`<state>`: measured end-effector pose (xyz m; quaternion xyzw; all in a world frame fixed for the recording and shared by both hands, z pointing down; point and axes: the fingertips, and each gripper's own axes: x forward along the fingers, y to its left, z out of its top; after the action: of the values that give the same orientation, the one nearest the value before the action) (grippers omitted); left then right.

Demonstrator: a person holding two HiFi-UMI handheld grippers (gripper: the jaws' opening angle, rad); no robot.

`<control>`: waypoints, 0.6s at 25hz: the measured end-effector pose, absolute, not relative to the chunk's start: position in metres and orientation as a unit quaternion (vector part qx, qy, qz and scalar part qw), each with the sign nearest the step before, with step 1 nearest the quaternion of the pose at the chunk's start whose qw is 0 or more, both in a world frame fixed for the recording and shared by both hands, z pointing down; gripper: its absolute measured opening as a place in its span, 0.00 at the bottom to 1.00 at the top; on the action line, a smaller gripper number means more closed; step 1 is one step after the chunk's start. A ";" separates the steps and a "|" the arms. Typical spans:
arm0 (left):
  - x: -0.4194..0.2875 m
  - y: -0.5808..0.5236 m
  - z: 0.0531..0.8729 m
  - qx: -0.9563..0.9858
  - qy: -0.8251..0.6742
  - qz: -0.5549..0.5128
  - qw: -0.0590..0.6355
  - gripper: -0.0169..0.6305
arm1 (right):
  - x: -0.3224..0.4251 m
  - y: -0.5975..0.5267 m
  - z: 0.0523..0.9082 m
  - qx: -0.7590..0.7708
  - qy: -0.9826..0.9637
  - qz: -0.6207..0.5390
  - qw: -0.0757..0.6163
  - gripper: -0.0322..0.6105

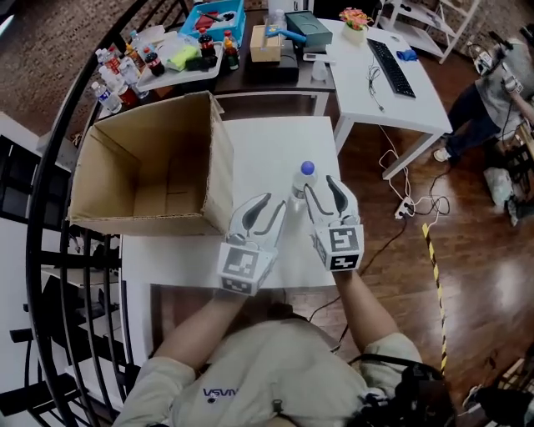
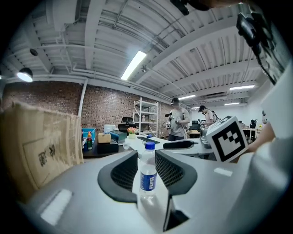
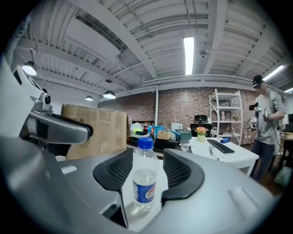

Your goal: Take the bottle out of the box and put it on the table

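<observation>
A clear bottle (image 1: 302,182) with a blue cap and blue label stands upright on the white table (image 1: 267,146), right of the open cardboard box (image 1: 150,167), whose inside looks empty. My right gripper (image 1: 321,190) is open just behind the bottle, fingertips beside it. In the right gripper view the bottle (image 3: 145,183) shows in the gap of the right gripper (image 3: 148,151), no pad pressing on it. My left gripper (image 1: 269,205) is open, a little nearer me. From the left gripper (image 2: 145,153) the bottle (image 2: 148,176) stands farther ahead, and the box (image 2: 36,146) is on the left.
A dark table (image 1: 250,71) behind holds several drink bottles, a blue tray (image 1: 213,18) and small boxes. A white desk (image 1: 400,104) with a keyboard (image 1: 390,67) stands at the right, cables on the floor below it. A black railing (image 1: 50,275) curves along the left. A person (image 1: 492,92) is at far right.
</observation>
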<state>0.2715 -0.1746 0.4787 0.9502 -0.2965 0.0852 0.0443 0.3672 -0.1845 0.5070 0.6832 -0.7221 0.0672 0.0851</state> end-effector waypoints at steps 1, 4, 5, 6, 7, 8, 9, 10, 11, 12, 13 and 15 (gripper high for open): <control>0.270 -0.171 0.472 0.951 -0.296 0.080 0.040 0.20 | 0.363 -0.178 0.495 0.682 -0.725 0.060 0.076 0.34; 0.260 -0.163 0.453 0.951 -0.299 0.065 0.037 0.20 | 0.345 -0.161 0.472 0.676 -0.732 0.048 0.070 0.18; 0.255 -0.160 0.447 0.951 -0.301 0.060 0.039 0.20 | 0.340 -0.157 0.467 0.675 -0.733 0.048 0.069 0.17; 0.249 -0.157 0.442 0.950 -0.304 0.055 0.041 0.20 | 0.335 -0.154 0.462 0.675 -0.733 0.048 0.067 0.15; 0.243 -0.154 0.437 0.949 -0.307 0.051 0.043 0.19 | 0.330 -0.152 0.456 0.676 -0.732 0.048 0.064 0.11; 0.237 -0.151 0.432 0.948 -0.311 0.048 0.045 0.16 | 0.326 -0.149 0.450 0.677 -0.732 0.048 0.059 0.09; 0.229 -0.148 0.428 0.947 -0.315 0.045 0.047 0.13 | 0.321 -0.145 0.445 0.678 -0.731 0.048 0.054 0.08; 0.220 -0.144 0.425 0.946 -0.319 0.043 0.048 0.10 | 0.316 -0.140 0.440 0.679 -0.731 0.050 0.048 0.06; 0.210 -0.139 0.422 0.944 -0.323 0.041 0.048 0.08 | 0.309 -0.134 0.436 0.679 -0.731 0.052 0.043 0.06; 0.198 -0.135 0.420 0.943 -0.327 0.040 0.047 0.07 | 0.300 -0.127 0.432 0.679 -0.731 0.053 0.039 0.06; 0.185 -0.130 0.418 0.941 -0.333 0.039 0.047 0.06 | 0.290 -0.119 0.429 0.679 -0.732 0.053 0.036 0.05; 0.156 -0.120 0.413 0.937 -0.345 0.036 0.047 0.05 | 0.268 -0.100 0.424 0.676 -0.734 0.053 0.034 0.05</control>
<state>0.1556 -0.1197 0.4131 0.9367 -0.3452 0.0360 0.0470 0.2676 -0.1004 0.4244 0.6764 -0.7338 0.0529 0.0344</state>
